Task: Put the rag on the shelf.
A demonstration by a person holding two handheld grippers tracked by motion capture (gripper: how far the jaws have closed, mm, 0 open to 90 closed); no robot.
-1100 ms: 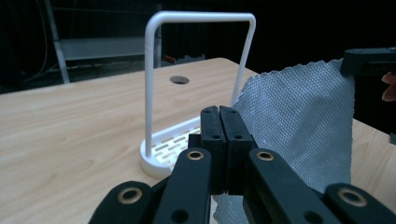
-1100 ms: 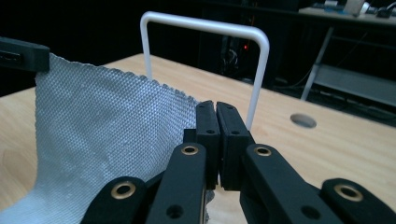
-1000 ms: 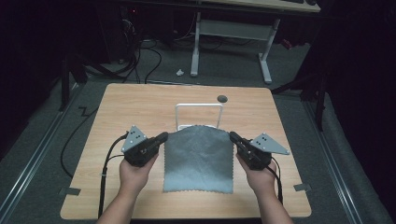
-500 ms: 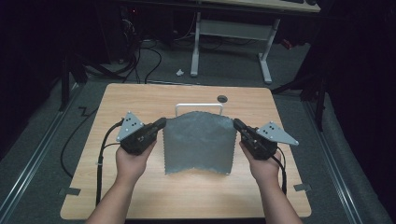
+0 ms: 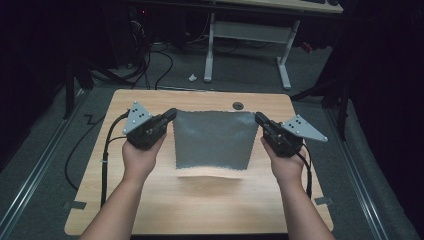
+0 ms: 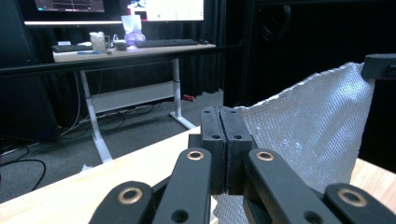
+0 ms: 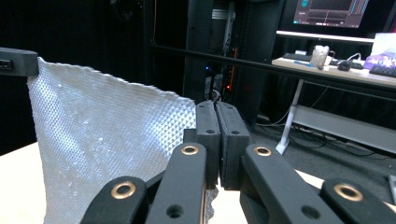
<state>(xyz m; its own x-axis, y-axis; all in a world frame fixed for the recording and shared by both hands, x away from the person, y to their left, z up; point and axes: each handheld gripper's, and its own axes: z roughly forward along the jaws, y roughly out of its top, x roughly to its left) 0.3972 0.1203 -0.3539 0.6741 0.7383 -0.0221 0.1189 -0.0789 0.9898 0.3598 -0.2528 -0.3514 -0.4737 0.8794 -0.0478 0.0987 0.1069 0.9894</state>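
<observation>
Raised off the table (image 5: 210,200) since a second ago, my left gripper (image 5: 170,116) and right gripper (image 5: 261,120) each clamp a top corner of the grey cloth (image 5: 212,140), hanging above the table's middle.

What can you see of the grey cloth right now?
The grey cloth is a roughly square sheet with a fine diamond-textured weave and wavy edges. It hangs upright above the wooden table, casting a shadow on it, stretched between the left gripper and right gripper, each shut on a top corner. Its bottom edge hangs free.
</observation>
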